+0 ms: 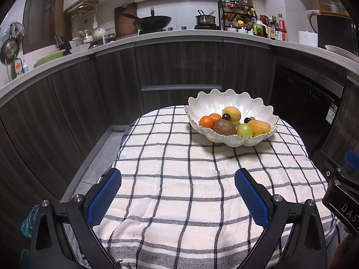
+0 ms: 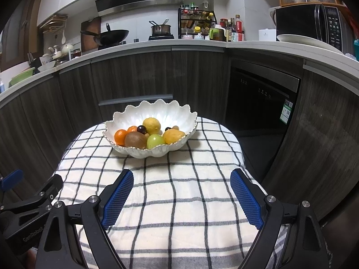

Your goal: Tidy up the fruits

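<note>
both hand-held grippers hover low over the near part of a small table draped in a white cloth with a dark grid of checks [image 1: 179,179], and neither holds anything. left gripper [image 1: 178,198], seen in its own wrist view, has its two black fingers with blue textured pads [image 1: 104,198] spread wide, only bare cloth between them. right gripper [image 2: 181,198] is likewise spread wide with blue pads [image 2: 117,198], empty, cloth showing in the gap. each gripper's black body shows at the edge of the other's view, so they sit side by side, apart from one another. ahead of both, at the far end of the table, stands a white scalloped petal-shaped bowl with a thin gold rim [image 2: 125,116]; it lies well beyond the fingertips, ahead and to the right for the left gripper, nearly straight ahead and slightly left for the right one. inside it the fruits are piled together: two orange mandarins [image 2: 120,137] at the left, a brown fuzzy kiwi [image 2: 135,140] at the front, a pale green round fruit [image 2: 155,140] beside it, a yellow-orange mango-like fruit [image 2: 173,136] at the right, a yellow lemon [image 2: 152,125] behind, and small dark grapes [image 2: 141,129] among them. beyond the table runs a curved kitchen counter with dark wood-grain cabinets [image 2: 139,74].
</note>
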Tool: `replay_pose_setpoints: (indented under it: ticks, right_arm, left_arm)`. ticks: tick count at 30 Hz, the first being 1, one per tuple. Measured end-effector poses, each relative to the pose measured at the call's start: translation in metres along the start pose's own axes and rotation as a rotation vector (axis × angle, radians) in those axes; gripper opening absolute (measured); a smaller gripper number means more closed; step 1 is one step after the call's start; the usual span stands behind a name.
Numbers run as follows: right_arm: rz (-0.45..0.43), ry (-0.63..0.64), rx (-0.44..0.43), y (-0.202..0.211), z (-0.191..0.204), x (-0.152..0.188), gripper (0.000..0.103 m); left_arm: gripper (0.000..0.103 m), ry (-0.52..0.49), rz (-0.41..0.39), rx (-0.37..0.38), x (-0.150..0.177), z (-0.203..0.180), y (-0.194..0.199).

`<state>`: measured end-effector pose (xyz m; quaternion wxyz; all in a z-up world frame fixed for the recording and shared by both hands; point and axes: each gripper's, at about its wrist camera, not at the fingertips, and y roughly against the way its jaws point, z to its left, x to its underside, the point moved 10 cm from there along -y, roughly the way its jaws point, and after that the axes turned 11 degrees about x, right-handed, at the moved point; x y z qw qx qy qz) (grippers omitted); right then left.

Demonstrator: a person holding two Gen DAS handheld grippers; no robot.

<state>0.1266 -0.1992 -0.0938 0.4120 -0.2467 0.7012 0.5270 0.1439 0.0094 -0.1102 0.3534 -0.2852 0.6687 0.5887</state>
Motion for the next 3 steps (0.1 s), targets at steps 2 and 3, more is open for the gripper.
replay_pose_setpoints:
  ticks: [2,3]
  right_arm:
    - [0.002,-0.001,-0.001,-0.0008,-0.0014,-0.0009,0.089]
    - [0.002,0.001,0.0,-0.0007,-0.0007,-0.0007,0.089]
  left_arm:
    - [0.103,0.0,0.001,0.004,-0.0003,0.0002,-0.0008]
    - [0.103,-0.004,0.0,0.0,-0.0006,0.0005,-0.0009]
